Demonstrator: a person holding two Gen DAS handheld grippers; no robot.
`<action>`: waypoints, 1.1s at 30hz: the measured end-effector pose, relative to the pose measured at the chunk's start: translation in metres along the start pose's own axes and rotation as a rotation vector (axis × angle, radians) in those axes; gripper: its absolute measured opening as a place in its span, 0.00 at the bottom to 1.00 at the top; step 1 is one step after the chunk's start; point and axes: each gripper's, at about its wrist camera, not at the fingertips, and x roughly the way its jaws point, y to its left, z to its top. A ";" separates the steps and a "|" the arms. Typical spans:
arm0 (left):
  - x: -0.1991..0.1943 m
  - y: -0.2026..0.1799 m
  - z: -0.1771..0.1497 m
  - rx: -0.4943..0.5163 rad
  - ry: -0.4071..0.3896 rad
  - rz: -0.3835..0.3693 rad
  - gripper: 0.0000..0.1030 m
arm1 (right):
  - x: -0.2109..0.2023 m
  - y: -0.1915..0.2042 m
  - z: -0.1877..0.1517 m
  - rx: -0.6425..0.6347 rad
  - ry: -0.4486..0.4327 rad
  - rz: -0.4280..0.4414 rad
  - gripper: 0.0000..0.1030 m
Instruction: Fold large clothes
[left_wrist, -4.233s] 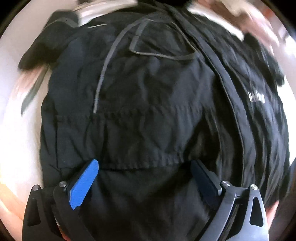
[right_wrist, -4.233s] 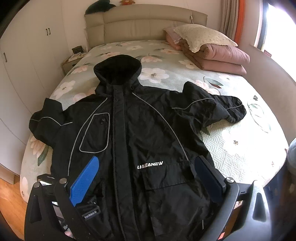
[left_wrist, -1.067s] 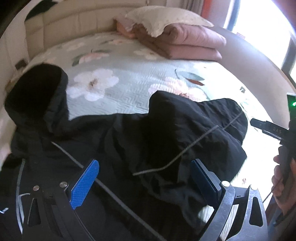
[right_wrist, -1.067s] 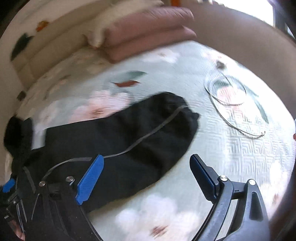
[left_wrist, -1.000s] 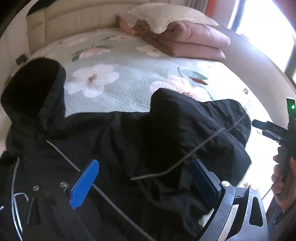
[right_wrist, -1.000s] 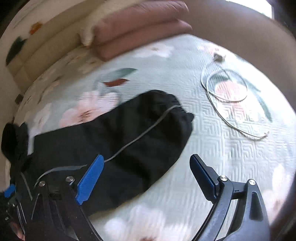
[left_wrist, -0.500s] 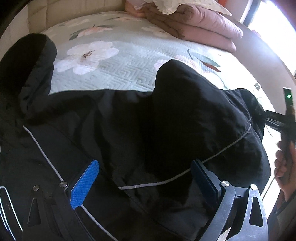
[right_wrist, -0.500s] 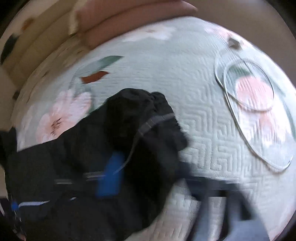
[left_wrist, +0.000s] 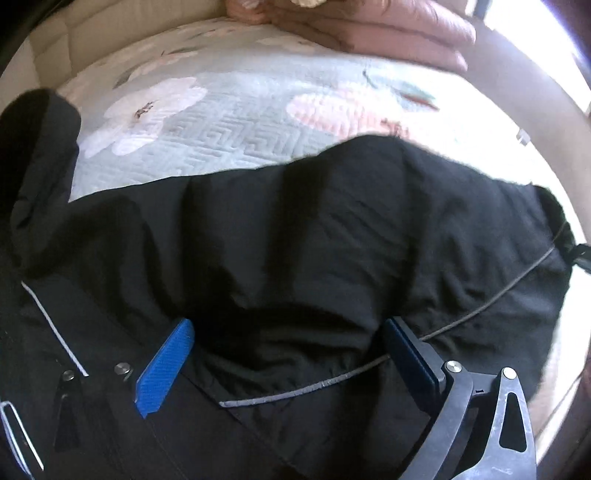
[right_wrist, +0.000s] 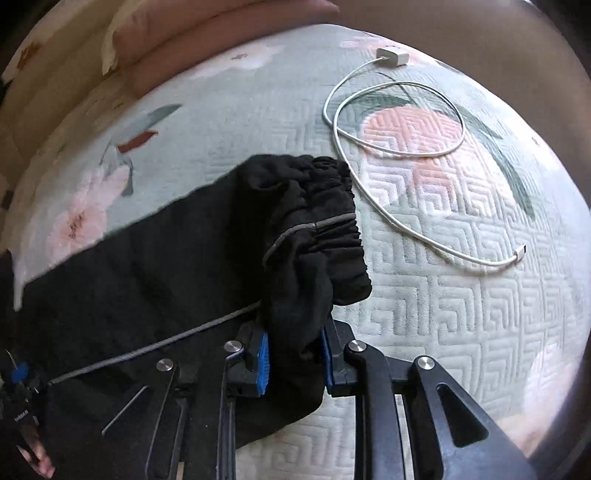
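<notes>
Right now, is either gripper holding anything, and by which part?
Right gripper pinches the black hooded jacket's sleeve just behind its elastic cuff. Left gripper holds nothing.

jacket: black, grey piping | quilt: pale green, pink flowers | cable: white | pads: blue

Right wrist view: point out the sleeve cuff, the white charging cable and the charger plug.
sleeve cuff (right_wrist: 332, 218), right wrist view, on the gathered elastic band.
white charging cable (right_wrist: 397, 151), right wrist view, on the lower arc of its loop.
charger plug (right_wrist: 392, 57), right wrist view, on the white block's top.
</notes>
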 end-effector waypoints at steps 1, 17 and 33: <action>-0.008 0.005 -0.002 -0.015 -0.007 -0.027 0.94 | -0.010 0.003 -0.003 0.007 -0.017 0.044 0.21; -0.147 0.166 -0.061 -0.184 -0.131 -0.039 0.93 | -0.133 0.300 -0.118 -0.427 -0.001 0.463 0.21; -0.164 0.299 -0.137 -0.413 -0.110 0.034 0.93 | -0.022 0.494 -0.309 -0.732 0.341 0.456 0.22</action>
